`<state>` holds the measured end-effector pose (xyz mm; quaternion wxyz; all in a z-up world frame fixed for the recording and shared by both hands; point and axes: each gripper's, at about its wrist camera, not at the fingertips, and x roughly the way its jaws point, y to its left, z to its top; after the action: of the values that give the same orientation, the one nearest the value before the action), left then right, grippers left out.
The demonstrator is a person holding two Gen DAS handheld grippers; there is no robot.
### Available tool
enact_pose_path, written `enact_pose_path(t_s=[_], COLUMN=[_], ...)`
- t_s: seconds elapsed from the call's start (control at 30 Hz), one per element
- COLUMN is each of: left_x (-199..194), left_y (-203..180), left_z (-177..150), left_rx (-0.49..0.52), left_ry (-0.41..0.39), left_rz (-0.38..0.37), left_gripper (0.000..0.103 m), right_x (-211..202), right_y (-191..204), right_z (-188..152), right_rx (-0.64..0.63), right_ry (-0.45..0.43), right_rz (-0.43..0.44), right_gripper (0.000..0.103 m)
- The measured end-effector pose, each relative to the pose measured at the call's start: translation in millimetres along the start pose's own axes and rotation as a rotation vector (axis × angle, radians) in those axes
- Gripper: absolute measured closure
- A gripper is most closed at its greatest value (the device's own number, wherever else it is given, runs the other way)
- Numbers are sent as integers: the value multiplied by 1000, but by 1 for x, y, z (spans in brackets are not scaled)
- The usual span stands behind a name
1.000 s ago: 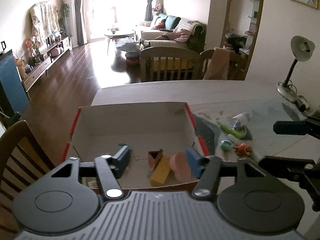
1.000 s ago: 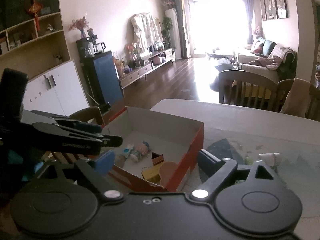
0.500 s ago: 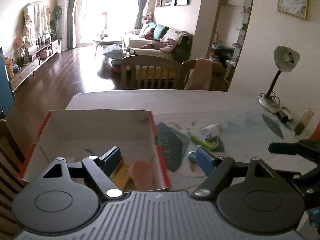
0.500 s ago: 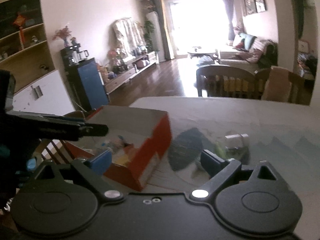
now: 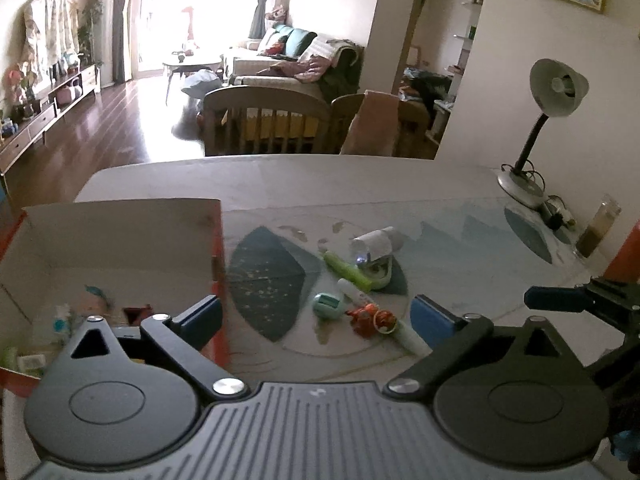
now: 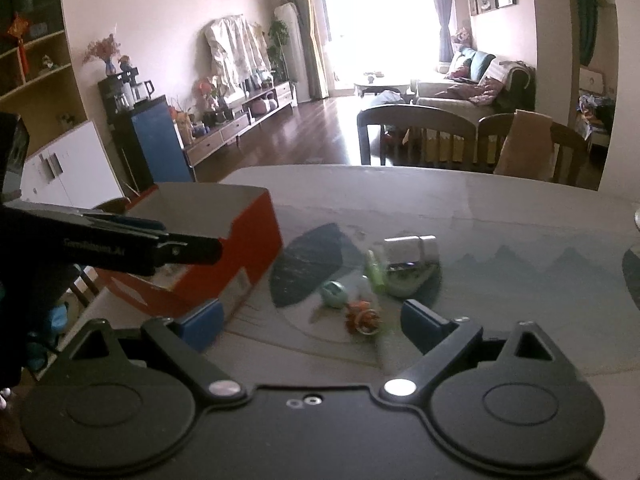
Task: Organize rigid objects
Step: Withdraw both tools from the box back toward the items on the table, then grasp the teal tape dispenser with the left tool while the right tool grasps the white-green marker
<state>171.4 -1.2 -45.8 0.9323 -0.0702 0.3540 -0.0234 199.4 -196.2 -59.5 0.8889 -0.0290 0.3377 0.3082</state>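
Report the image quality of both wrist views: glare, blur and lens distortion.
Left wrist view: the balcony window is blown out white and throws glare on the wooden floor; the box's contents are smeared by blur; the table edge bows from fisheye. Right wrist view: the same window is overexposed; the orange toy and teal toy are blurred; corners vignette black.

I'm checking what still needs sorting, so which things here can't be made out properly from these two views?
- Box contents: left wrist view, lower part hidden by the left gripper; right wrist view, the box's wall hides them.
- Orange toy: right wrist view, motion-blurred; shape unclear.
- White pen: left wrist view, near end is close to the blue finger pad; contact cannot be told.
- Right gripper: open, nothing between its fingers.
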Motion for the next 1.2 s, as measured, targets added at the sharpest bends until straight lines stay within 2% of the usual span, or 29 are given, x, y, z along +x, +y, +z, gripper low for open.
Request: enact_pose_path(t_s=[0.27,0.57,0.93,1.2], left_x=[57,117,152,175], left_y=[-23,-34,-39,-33], left_z=[-2,-8,-13,-19], left_rx=[-9,38,84,66], left_ry=[53,109,136,153], left_rz=[53,156,195,234], left_gripper=[2,2,2,3], right_x=[32,69,107,124], right_y=[-34,-59,-62,-62], right_z=[-13,-27,-29,-31], right_rx=[-66,-120,-164,-169], right_ry=[84,175,220,240], right_rz=[-3,29,46,51], right_gripper=[12,20,30,45])
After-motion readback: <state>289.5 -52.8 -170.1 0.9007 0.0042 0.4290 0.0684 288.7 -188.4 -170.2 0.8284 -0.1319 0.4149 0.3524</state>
